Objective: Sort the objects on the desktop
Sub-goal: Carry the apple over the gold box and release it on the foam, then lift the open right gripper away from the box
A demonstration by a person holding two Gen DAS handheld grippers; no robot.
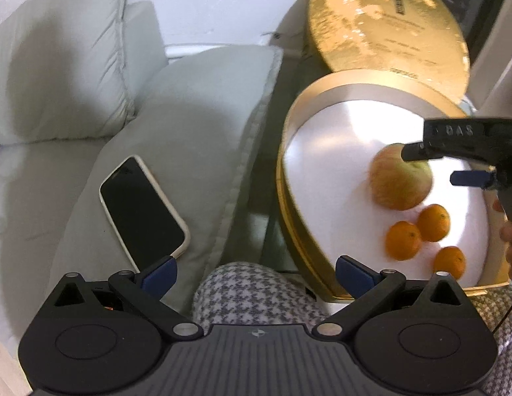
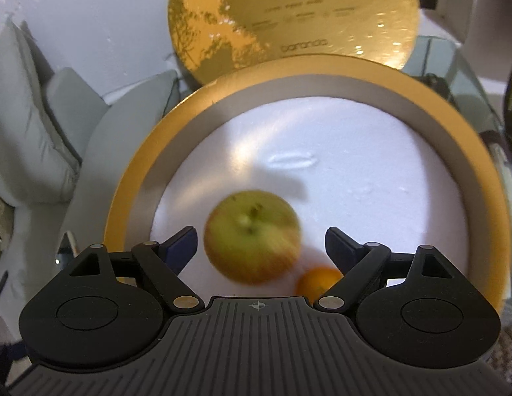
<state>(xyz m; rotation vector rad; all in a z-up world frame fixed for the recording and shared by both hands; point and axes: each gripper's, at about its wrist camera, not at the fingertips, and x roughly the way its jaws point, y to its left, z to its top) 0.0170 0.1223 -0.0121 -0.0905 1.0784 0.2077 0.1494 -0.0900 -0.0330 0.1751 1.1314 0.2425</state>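
Inside gold box, apple sits stem-up btwn spread right tongs.

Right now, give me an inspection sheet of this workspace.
Surface: glass table carrying round gold box, white inside.
Job's things: apple and three oranges in the box; apple blurred.
Clutter: phone face up on the cushion; gold lid propped behind the box.
Grippers: left gripper open, empty; right gripper open over the apple.
Cables: thin black one at right edge.
Surroundings: pale sofa, white wall.
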